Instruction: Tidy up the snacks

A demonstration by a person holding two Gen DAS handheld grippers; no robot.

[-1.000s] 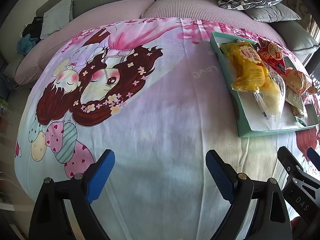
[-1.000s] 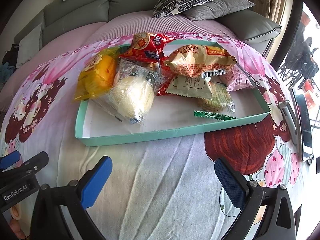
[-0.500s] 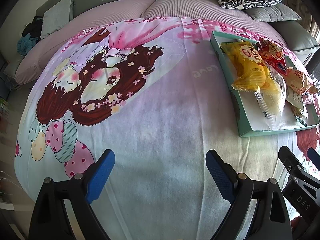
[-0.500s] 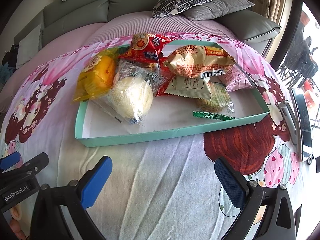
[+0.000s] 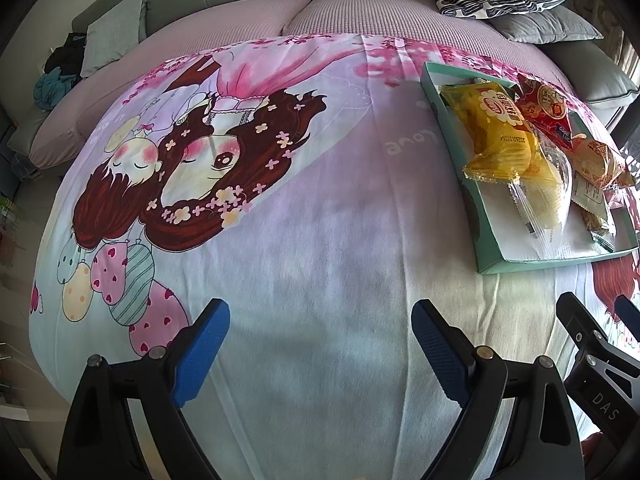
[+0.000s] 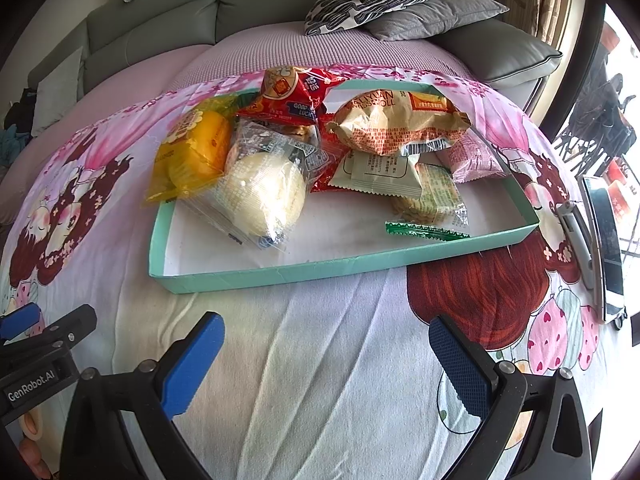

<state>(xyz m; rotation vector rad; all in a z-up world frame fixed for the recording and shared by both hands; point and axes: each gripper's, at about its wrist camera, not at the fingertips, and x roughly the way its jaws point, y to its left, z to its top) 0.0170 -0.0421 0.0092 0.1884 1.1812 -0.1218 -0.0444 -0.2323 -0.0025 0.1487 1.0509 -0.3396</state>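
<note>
**Blue-padded jaws wide, snacks heaped in the tray**

Blue pads frame both views low down: the left gripper [image 5: 320, 344] and right gripper [image 6: 326, 356] each stand spread apart, holding nothing, over the cartoon-print blanket [image 6: 320, 360]. At mid-frame in the right view sits the teal tray [image 6: 340, 266], every snack inside it: yellow packet [image 6: 188, 156], clear-wrapped bun [image 6: 264, 196], red pouch [image 6: 292, 96], tan roll bag [image 6: 396, 124]. That pile suits either sorting ahead or gathering done. Overlapping wrappers would hinder any single pick.

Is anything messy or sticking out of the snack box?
Yes. The yellow packet hangs over the left wall of the teal tray, and the snacks are heaped crookedly at the back, leaving the front bare.
</note>
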